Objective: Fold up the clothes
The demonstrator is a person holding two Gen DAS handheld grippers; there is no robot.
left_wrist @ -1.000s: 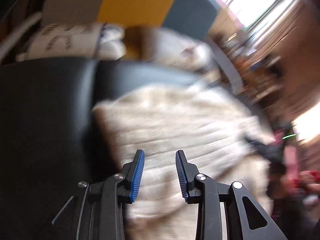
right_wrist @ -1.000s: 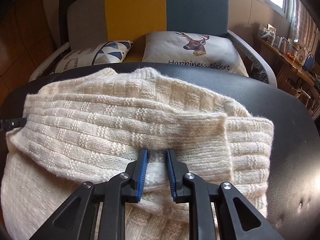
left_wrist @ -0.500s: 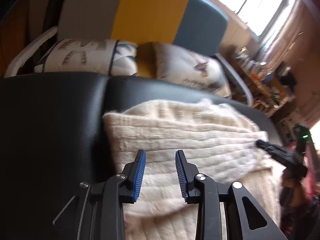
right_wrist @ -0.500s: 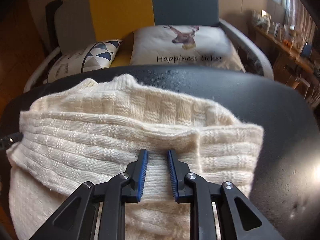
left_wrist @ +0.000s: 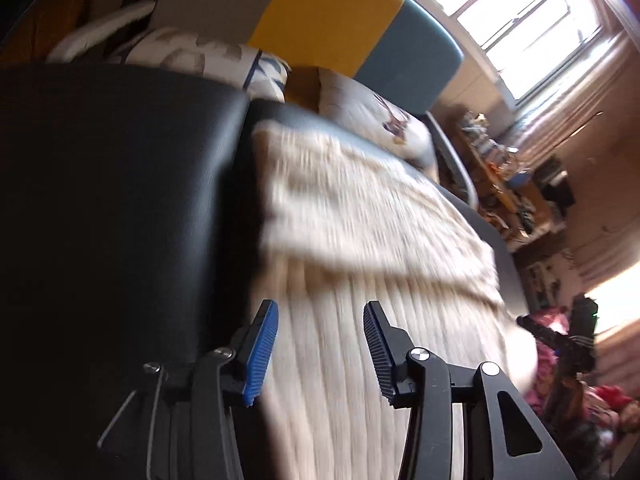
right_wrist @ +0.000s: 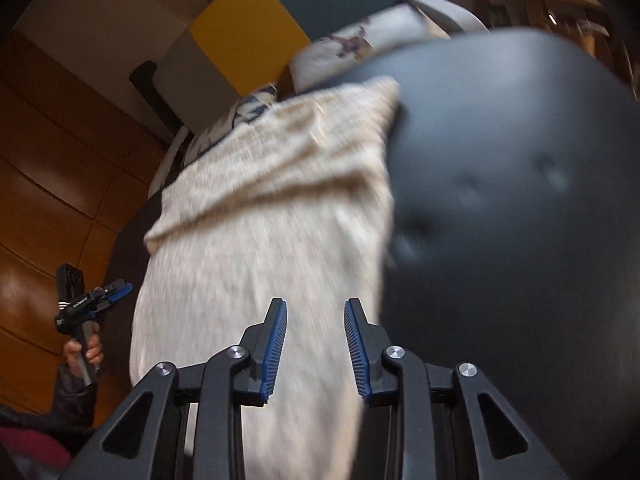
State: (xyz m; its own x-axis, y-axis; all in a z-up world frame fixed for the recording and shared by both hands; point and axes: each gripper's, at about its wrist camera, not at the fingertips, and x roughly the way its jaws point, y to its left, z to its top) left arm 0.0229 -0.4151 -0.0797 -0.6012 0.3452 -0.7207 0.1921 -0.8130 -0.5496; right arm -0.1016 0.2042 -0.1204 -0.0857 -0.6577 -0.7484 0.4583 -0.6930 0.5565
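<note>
We find the cream ribbed knit sweater (left_wrist: 360, 264) lying folded on the black leather desk (left_wrist: 120, 184), its upper layer doubled over the lower. The left claw (left_wrist: 320, 320) stands wide open above the sweater's near edge, gripping nothing. The right claw (right_wrist: 314, 312) is likewise parted and empty over the sweater. Beyond the sweater stands a grey, yellow and blue sofa (right_wrist: 248, 36).

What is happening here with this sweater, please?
A person holds a gripper in each hand and is folding a cream sweater that lies on a black padded surface. The upper part is already folded over the body. Both the left gripper and the right gripper are open and hold nothing; each hovers near the sweater's lower end. The views are blurred, so both seem to be moving.
</note>
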